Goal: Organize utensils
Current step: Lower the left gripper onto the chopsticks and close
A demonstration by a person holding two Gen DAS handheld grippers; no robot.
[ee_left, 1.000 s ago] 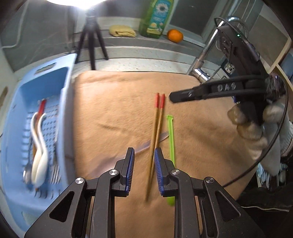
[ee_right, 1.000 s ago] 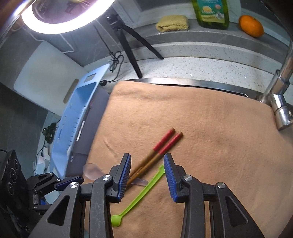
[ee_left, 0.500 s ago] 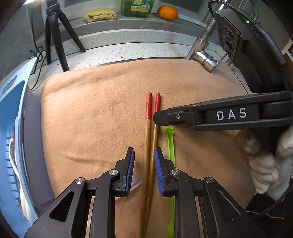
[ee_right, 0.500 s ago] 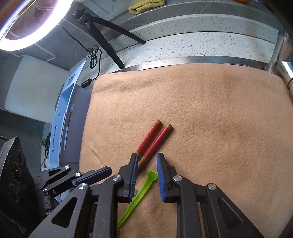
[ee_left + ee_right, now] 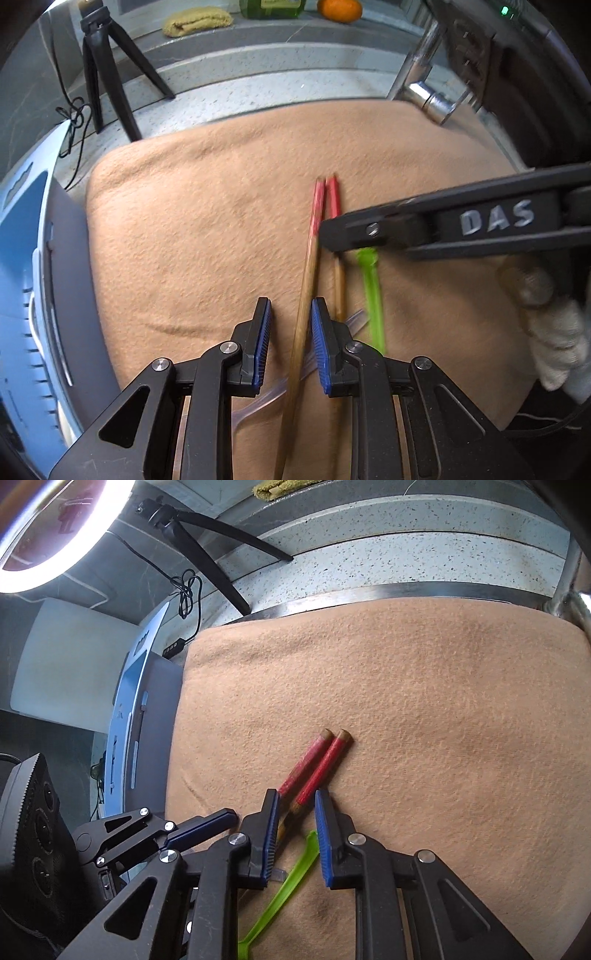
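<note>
Two wooden chopsticks with red ends (image 5: 314, 254) (image 5: 314, 771) lie side by side on a tan towel (image 5: 207, 221) (image 5: 424, 701). A green plastic spoon (image 5: 371, 291) (image 5: 288, 886) lies to their right. A clear plastic utensil (image 5: 266, 398) lies under them. My left gripper (image 5: 290, 314) is open low over the towel, with one chopstick between its fingers and the other beside the right finger. My right gripper (image 5: 295, 808) is open around the chopsticks just below their red ends; it shows from the side in the left wrist view (image 5: 332, 236).
A blue basket (image 5: 22, 295) (image 5: 129, 709) stands left of the towel. A black tripod (image 5: 107, 70), a faucet (image 5: 424, 92), a yellow sponge (image 5: 199, 20), an orange (image 5: 338, 9) and a green soap bottle stand behind. A ring light (image 5: 55, 535) glows upper left.
Both grippers have moved closer to the chopsticks and lower. The left chopstick now sits between the left fingers. The right gripper has narrowed from its wide opening a second ago.
</note>
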